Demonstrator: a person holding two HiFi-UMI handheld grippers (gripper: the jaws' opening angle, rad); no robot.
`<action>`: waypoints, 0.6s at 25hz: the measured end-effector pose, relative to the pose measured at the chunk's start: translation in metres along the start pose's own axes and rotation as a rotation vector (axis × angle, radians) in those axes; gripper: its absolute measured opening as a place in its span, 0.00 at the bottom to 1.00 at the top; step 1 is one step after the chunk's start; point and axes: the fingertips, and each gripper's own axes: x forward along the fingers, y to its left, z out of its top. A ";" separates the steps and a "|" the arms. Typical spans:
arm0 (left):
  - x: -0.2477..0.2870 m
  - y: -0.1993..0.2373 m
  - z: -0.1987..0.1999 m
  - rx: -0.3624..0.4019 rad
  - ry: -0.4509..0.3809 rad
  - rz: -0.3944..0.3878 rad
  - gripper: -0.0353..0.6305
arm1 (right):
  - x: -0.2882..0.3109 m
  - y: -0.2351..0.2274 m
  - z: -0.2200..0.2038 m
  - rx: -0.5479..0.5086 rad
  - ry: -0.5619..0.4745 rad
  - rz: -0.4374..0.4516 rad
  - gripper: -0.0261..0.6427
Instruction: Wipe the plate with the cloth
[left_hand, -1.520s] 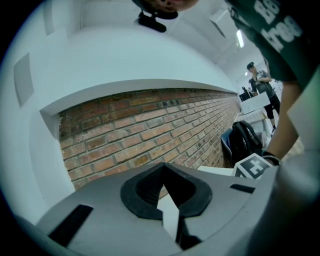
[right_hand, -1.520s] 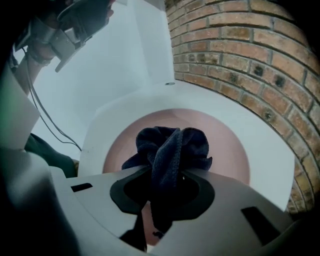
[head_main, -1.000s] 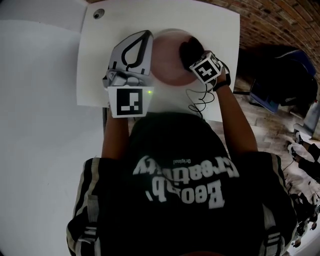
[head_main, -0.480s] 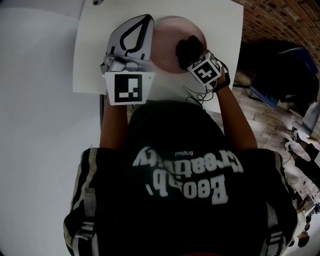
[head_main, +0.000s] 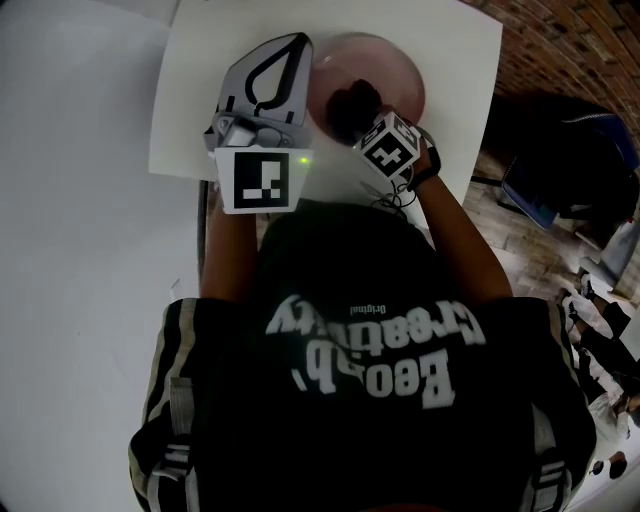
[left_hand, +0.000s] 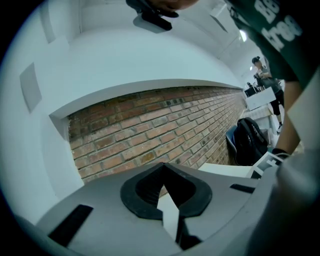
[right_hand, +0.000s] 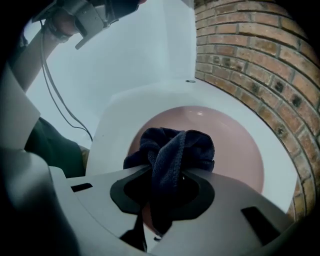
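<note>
Your right jaws are clamped on the cloth (right_hand: 172, 145), a dark blue bunched wad that bulges out ahead of the right gripper (right_hand: 167, 172) and trails down between the pads. Directly under and beyond those jaws lies the plate (right_hand: 232, 150), pink and round, and the cloth's front bulge sits over its near-left part; whether the fabric presses on the surface or rides just above it cannot be told from here. The plate rests on the white counter (right_hand: 150, 97), whose bare top runs on past the jaws to a brick wall (right_hand: 250, 40) on their right side. A thin dark cable (right_hand: 52, 85) hangs off to the left of the right jaws, near your body. Your left jaws are together, tips meeting in a point, with nothing between them. The left gripper (left_hand: 162, 166) looks along them at the same brick wall, with a strip of white showing through the teardrop gap behind the tips. From the head view, the left jaws lie just beside the plate's left rim, pointing away from you, and the two grippers sit close side by side, each with its marker cube: the left cube (head_main: 263, 180) square to the camera, the right cube (head_main: 390, 146) tilted. Far to the right of the left jaws a dark backpack (left_hand: 248, 140) stands by the wall.
</note>
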 end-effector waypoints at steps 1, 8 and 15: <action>-0.001 0.002 -0.003 -0.003 0.006 0.005 0.05 | 0.003 0.002 0.005 -0.013 -0.001 0.008 0.15; -0.005 0.020 -0.020 -0.010 0.031 0.019 0.05 | 0.024 0.004 0.042 -0.061 -0.013 0.038 0.15; -0.005 0.034 -0.033 -0.010 0.046 0.010 0.05 | 0.036 -0.021 0.069 -0.037 -0.028 0.020 0.15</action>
